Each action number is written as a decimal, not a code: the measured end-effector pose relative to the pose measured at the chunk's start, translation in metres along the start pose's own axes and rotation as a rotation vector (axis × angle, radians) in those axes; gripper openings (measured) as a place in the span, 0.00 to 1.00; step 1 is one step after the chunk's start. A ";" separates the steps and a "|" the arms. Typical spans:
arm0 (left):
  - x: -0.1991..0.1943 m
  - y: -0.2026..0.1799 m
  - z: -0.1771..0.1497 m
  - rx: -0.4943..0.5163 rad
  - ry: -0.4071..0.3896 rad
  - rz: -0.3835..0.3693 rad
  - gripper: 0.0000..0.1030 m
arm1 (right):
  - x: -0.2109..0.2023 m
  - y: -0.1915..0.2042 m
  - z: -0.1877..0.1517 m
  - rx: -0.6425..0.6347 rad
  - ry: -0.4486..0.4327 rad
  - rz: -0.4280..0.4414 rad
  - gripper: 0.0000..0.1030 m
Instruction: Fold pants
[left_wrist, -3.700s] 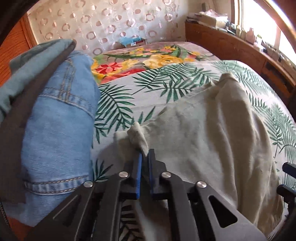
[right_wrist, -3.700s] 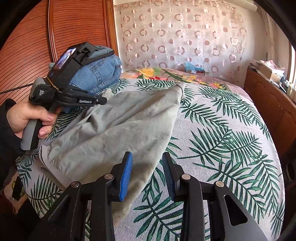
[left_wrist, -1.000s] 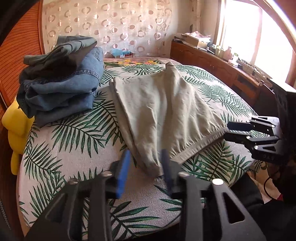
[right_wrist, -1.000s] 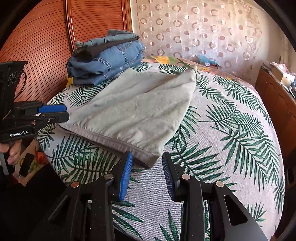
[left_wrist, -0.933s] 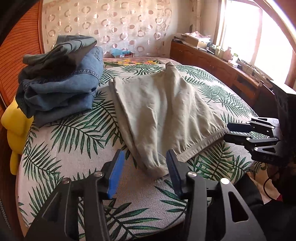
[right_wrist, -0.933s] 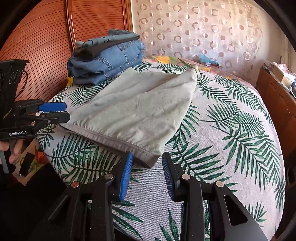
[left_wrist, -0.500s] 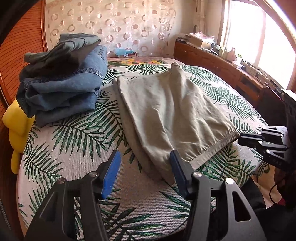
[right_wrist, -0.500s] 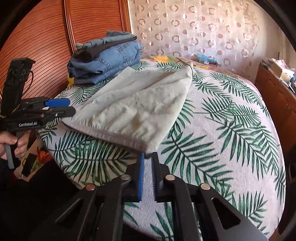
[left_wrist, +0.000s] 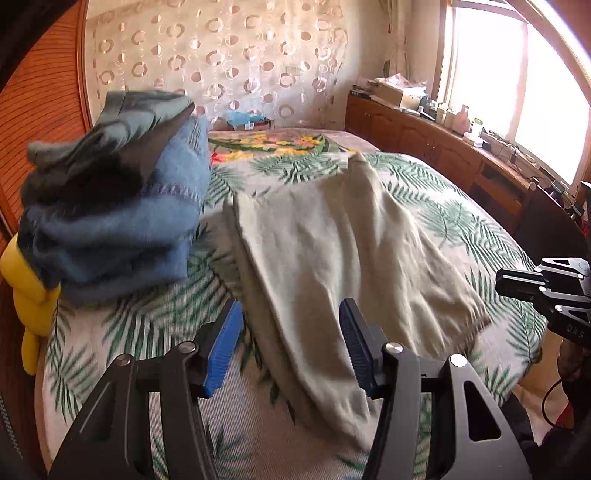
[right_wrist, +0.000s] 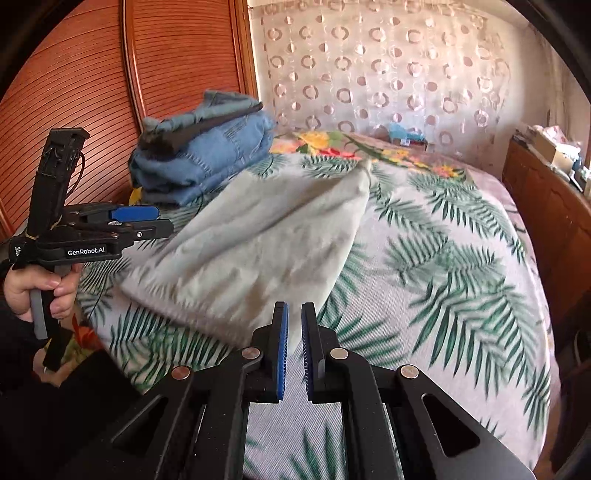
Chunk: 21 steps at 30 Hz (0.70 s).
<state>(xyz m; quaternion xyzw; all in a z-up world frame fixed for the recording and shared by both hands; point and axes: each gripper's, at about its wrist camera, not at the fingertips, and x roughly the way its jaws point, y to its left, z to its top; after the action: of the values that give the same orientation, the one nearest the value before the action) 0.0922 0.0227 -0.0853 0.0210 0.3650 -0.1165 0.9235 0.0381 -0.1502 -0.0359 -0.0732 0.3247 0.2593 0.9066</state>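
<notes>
Light grey-green pants lie spread on the palm-leaf bedspread, legs running toward the far side; they also show in the right wrist view. My left gripper is open, its jaws straddling the pants' near edge just above the cloth. My right gripper is nearly shut with a narrow gap, at the near corner of the pants' waistband; whether it pinches cloth is unclear. The left gripper also shows in the right wrist view, held by a hand.
A stack of folded jeans sits at the bed's left; it also shows in the right wrist view. A yellow cushion lies beside it. A wooden headboard stands at left, a wooden cabinet at right.
My left gripper let go of the pants, opened wide and drew back to the near edge. My right gripper closed to a narrow gap at the waistband corner. The pants now lie flat.
</notes>
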 end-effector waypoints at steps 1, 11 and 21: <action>0.004 0.001 0.005 0.005 -0.004 0.001 0.54 | 0.003 -0.002 0.005 0.000 -0.006 -0.002 0.07; 0.049 0.008 0.054 0.043 -0.010 0.048 0.42 | 0.043 -0.027 0.055 0.009 -0.044 -0.027 0.31; 0.094 0.025 0.063 0.017 0.077 0.130 0.41 | 0.105 -0.039 0.088 0.007 0.013 -0.054 0.31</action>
<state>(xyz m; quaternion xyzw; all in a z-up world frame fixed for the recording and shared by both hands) 0.2063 0.0205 -0.1041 0.0571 0.3970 -0.0587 0.9142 0.1757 -0.1130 -0.0341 -0.0806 0.3295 0.2331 0.9114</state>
